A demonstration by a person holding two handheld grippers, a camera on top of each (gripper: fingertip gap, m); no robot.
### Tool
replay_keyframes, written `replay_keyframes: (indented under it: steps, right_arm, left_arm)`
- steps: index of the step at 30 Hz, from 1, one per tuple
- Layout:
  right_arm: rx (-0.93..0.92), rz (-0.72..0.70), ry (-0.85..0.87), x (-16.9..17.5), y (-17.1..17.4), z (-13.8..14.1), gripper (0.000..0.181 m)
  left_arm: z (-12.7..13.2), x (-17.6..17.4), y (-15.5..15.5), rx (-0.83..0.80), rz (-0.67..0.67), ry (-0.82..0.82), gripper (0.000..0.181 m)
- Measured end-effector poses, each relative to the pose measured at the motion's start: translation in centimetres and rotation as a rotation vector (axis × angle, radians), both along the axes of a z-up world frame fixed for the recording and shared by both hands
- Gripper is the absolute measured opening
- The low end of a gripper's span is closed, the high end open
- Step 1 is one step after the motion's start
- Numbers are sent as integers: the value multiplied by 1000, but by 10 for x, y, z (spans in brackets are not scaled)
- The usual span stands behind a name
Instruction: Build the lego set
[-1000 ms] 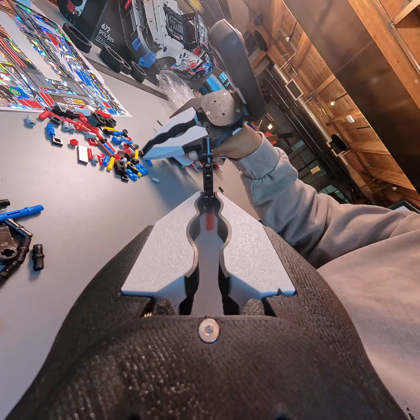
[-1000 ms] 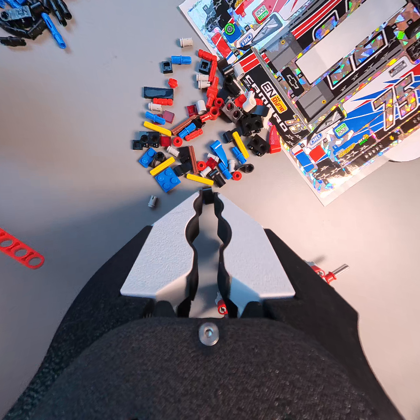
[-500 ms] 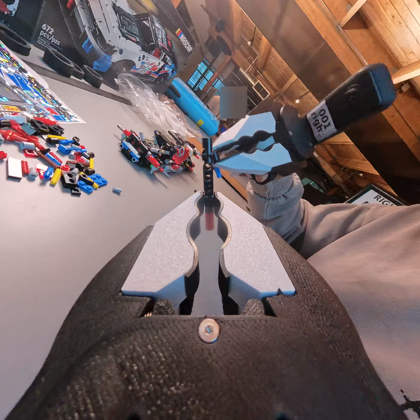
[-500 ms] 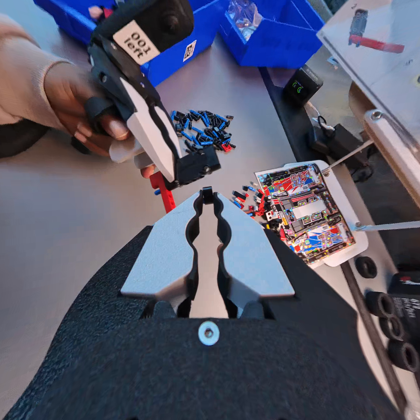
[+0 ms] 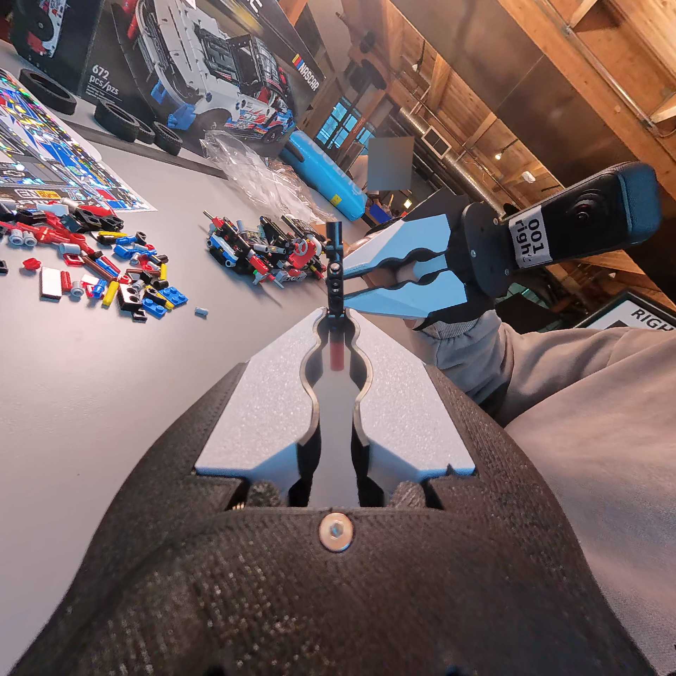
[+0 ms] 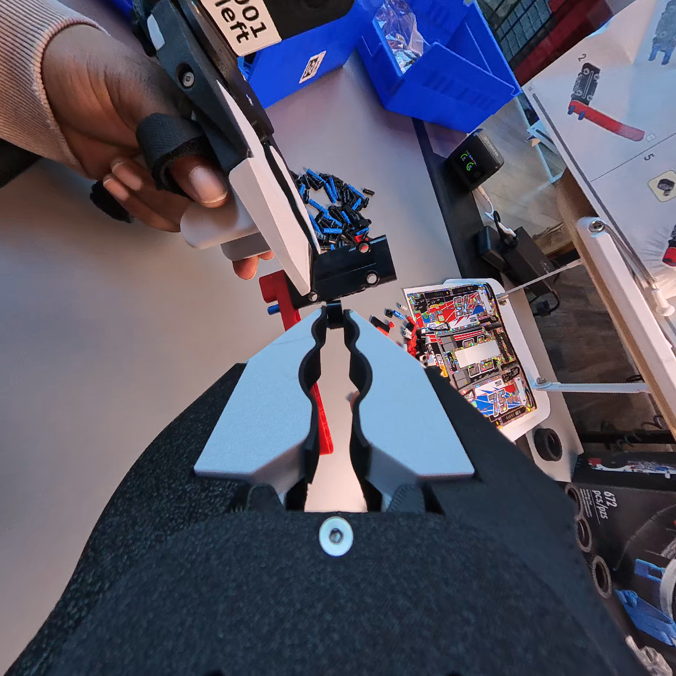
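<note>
Left claw (image 5: 335, 316) clamped on black panel (image 6: 351, 269) with red beam (image 6: 283, 307). Right claw (image 6: 333, 317) pinching small black pin (image 6: 333, 314), touching panel edge, above grey desk (image 5: 91, 365).

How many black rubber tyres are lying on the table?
4. One tyre lies alone beside the sticker sheet; a second, third and fourth line up before the box. Others may be hidden.
</note>
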State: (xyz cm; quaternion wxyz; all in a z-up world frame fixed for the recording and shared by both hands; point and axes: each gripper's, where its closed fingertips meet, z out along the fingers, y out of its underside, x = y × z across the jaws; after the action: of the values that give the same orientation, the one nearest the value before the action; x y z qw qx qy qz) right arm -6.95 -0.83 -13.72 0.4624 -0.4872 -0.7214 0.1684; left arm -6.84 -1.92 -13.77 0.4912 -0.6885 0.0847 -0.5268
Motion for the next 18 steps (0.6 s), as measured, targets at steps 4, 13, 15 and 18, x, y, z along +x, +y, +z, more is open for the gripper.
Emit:
replay_keyframes:
  steps: [4, 13, 15, 18]
  right_arm:
    - [1, -6, -3, 0, 1, -2, 6]
    - [10, -38, 11, -3, 3, -5, 6]
    - [17, -34, 17, -4, 1, -4, 6]
    - [34, -24, -1, -3, 1, -5, 6]
  left_arm:
    - [-1, 0, 1, -10, 3, -2, 5]
    - [-3, -3, 2, -41, 10, -25, 5]
    - [-4, -4, 3, -48, 13, -29, 5]
    - [-5, -3, 3, -56, 8, -31, 5]
